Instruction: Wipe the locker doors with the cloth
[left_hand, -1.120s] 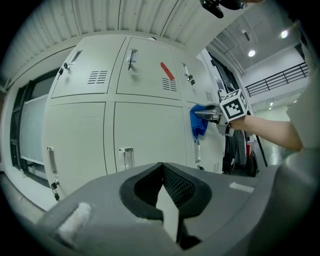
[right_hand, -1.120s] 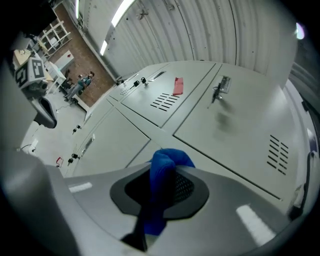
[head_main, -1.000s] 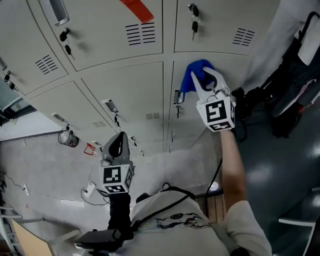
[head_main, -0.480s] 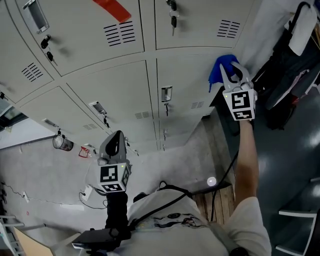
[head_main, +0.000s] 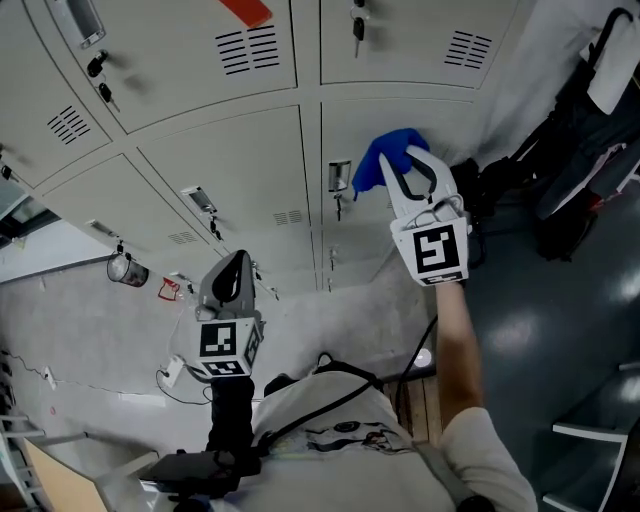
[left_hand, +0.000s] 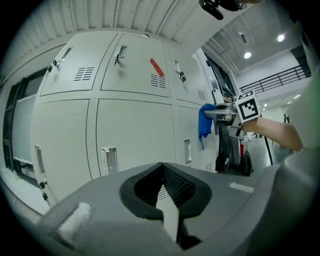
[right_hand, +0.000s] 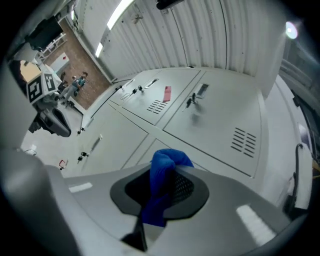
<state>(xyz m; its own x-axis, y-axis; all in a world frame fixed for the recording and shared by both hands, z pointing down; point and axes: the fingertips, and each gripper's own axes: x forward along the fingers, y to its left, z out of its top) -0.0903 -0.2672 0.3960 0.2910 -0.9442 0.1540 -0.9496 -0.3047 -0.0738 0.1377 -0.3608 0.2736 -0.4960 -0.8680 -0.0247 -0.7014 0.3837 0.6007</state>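
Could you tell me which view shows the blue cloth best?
The right gripper view: the blue cloth sits close, clamped in the right gripper. The head view shows it bunched at a locker door; the left gripper view, small and distant.

Right of my right gripper (head_main: 405, 160), dark glossy floor (head_main: 570, 330); left of my left gripper (head_main: 237, 262), pale concrete floor (head_main: 80, 340). Ceiling lights (left_hand: 247, 55) glowing up ahead.

Blue cloth (head_main: 388, 160) (pale grey locker doors (head_main: 240, 170))
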